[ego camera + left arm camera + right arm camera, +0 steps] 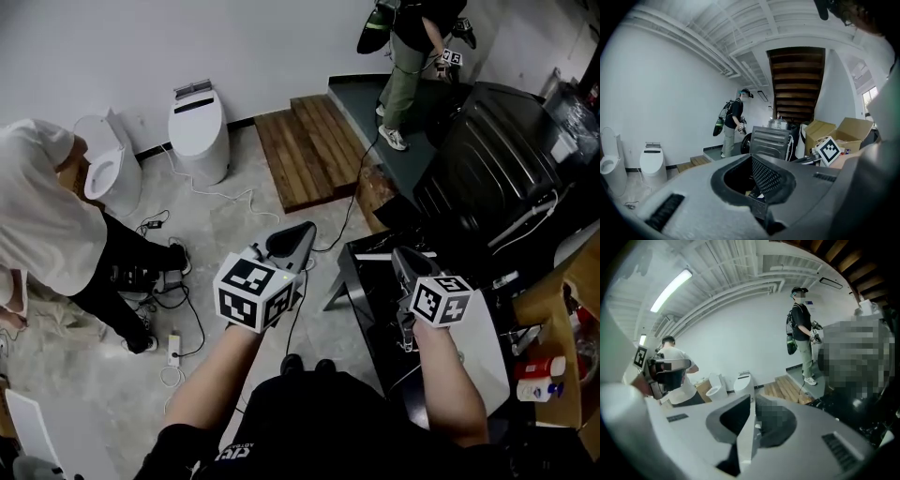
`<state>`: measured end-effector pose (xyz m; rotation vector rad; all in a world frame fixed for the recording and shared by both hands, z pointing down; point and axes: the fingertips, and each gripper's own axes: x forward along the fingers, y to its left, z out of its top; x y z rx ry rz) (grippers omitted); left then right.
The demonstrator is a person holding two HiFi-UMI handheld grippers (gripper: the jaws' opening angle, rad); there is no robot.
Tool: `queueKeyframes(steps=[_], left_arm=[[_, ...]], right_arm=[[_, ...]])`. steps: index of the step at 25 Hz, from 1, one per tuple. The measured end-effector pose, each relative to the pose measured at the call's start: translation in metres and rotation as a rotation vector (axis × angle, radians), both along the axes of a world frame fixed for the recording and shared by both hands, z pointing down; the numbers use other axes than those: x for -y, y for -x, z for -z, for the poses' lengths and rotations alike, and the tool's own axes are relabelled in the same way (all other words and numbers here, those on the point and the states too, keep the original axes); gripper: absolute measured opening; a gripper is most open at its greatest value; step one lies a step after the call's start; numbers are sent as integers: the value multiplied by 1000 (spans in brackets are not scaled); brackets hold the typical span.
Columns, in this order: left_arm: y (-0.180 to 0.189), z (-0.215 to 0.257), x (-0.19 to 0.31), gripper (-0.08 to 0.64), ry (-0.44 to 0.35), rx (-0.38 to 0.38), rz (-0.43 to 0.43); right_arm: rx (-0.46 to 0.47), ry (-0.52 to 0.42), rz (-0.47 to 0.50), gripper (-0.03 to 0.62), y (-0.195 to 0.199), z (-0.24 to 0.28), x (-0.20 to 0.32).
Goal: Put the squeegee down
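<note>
L gripper [302, 232]: grey wedge, mesh-lined, shut; R gripper [402, 255] seems shut too.

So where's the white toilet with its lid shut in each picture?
Head view: the closed toilet is at the upper left, right of the open toilet.
Left gripper view: it is at the lower left, again right of the open one.
Right gripper view: it is near the middle and looks small.
Shared landmark: the wooden steps lie just right of it in every view.
</note>
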<state>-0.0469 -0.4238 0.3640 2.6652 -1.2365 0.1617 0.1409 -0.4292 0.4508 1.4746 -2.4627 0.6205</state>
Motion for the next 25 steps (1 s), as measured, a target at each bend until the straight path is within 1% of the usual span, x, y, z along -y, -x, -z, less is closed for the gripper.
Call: queueKeyframes(steps=[2,6,12,14,16,19,23,25], left_arm=[[5,7,4,9,-15,4,6],[16,20,8,9,-44,3,27],[31,34,11,9,-87,10,57],[38,38,9,9,-101,5,74],[45,42,7,11,-114,-3,94],[55,45,2,9,-130,-5,116],[68,45,-4,9,-137,-6,149],[74,44,-5,9,-132,-12,166]], right_arm=[[1,-31,19,27,6,14,1],[-4,-106,64,15,18,45,-3],[-53,-264,183,6,44,93,-24],[-45,-308,192,6,47,109,-31],[-17,-347,189,5,48,126,-37],[16,-388,178,5,44,141,-45],[-43,-452,191,3,46,147,-55],[-45,-452,196,3,48,144,-56]])
